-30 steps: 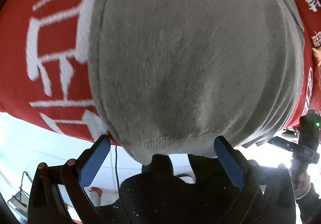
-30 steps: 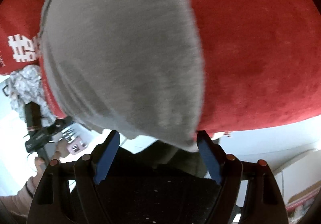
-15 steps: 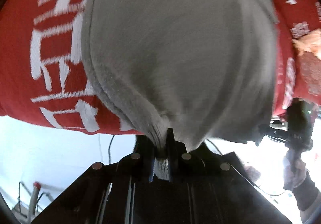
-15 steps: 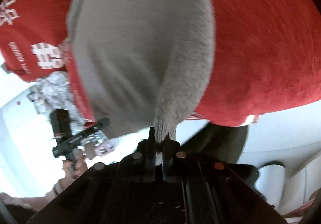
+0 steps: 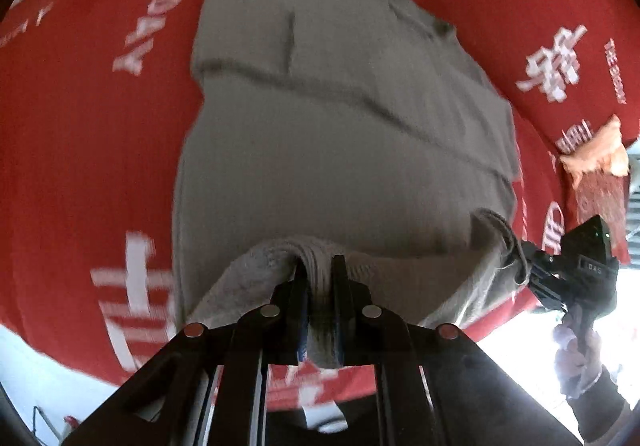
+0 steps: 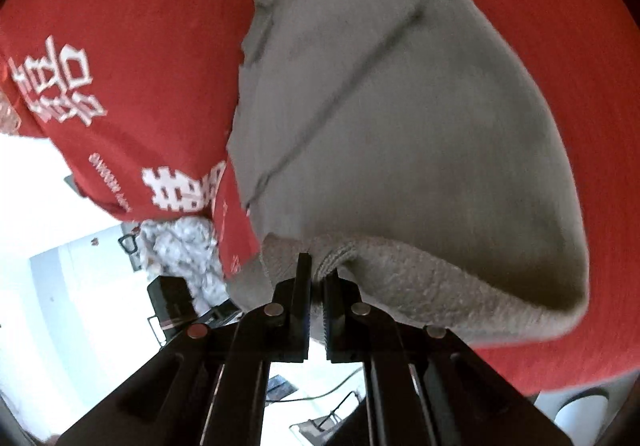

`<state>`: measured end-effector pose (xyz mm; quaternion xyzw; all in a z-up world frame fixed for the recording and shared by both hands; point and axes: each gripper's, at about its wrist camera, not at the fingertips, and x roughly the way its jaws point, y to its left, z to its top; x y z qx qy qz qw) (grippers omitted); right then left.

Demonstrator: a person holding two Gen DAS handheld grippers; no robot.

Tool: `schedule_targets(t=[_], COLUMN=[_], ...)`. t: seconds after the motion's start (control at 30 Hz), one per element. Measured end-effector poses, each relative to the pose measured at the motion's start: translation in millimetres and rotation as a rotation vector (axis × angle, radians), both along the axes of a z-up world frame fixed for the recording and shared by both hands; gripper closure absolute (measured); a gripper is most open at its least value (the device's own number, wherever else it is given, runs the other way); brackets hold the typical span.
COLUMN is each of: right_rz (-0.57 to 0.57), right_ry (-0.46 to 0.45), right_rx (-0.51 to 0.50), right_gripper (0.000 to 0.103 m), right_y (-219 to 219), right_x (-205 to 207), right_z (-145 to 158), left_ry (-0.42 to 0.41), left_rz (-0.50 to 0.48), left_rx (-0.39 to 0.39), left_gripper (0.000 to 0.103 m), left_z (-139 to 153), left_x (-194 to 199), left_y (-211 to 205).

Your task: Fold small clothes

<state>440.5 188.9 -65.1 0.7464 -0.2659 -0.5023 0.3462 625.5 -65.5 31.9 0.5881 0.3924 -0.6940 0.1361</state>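
Note:
A grey knitted garment [image 5: 340,150] lies spread on a red cloth with white lettering [image 5: 88,150]. My left gripper [image 5: 319,270] is shut on the garment's near ribbed hem, which is lifted and curls back toward the camera. In the same view the right gripper [image 5: 524,266] pinches the hem's other corner at the right edge, held by a person's hand [image 5: 576,350]. In the right wrist view my right gripper [image 6: 316,270] is shut on the grey garment [image 6: 400,118], whose raised edge rolls over to the right above the red cloth [image 6: 132,6].
An orange piece of fabric [image 5: 596,154] lies on the red cloth at the far right. A white patterned bundle [image 6: 180,246] sits beside the cloth's edge, next to the left gripper's black body [image 6: 172,302]. Bright floor shows below the cloth's edge.
Both grippers went from open around the garment's near hem to shut on it. They then rose and pulled back, lifting the hem so that more of the garment and cloth is in view.

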Motion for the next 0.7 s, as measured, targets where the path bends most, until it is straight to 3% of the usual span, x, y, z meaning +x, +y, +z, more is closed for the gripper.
schedule_targets(t=[0.1, 0.27, 0.4, 0.5, 0.53, 0.57, 0.6, 0.63, 0.7], right_rz=[-0.010, 0.004, 0.025, 0.096, 0.119, 0.132, 0.148, 0.163, 0.204], right_ry=[0.004, -0.015, 0.006, 0.045, 0.067, 0.087, 0.113, 0.131, 0.173], right_rx=[0.037, 0.109, 0.137, 0.168, 0.182, 0.191, 0.196, 0.201, 0.225], right_gripper=[0.098, 0.095, 0.092, 0.077, 0.059, 0.043, 0.040, 0.040, 0.040], right_y=[-5.7, -6.4, -6.0, -9.4, -12.7, -14.2, -15.9, -16.3, -20.4], right_x=[-25.1, -45.6, -50.8, -54.2, -55.2, -55.9, -57.0, -57.9, -59.0], right_z=[-5.7, -15.1, -12.0, -3.6, -0.3, 3.1, 8.1, 11.1, 16.3], left_ry=[-0.024, -0.048, -0.138, -0.176, -0.189, -0.200, -0.204, -0.201, -0.212], left_rz=[0.011, 0.047, 0.029, 0.032, 0.033, 0.033, 0.034, 0.038, 0.008], left_rx=[-0.043, 0.007, -0.119, -0.157, -0.170, -0.182, -0.202, -0.243, -0.285], left_gripper=[0.092, 0.092, 0.092, 0.092, 0.073, 0.025, 0.005, 0.000, 0.000], left_z=[-2.4, -2.9, 5.7, 8.9, 9.0, 9.1, 10.1, 13.6, 15.5], left_x=[-14.4, -13.6, -9.8, -11.3, -13.1, -15.7, -17.9, -20.6, -28.5], left_y=[-16.7, -39.4, -39.2, -43.3, -43.4, -43.1, -42.4, -40.6, -36.0])
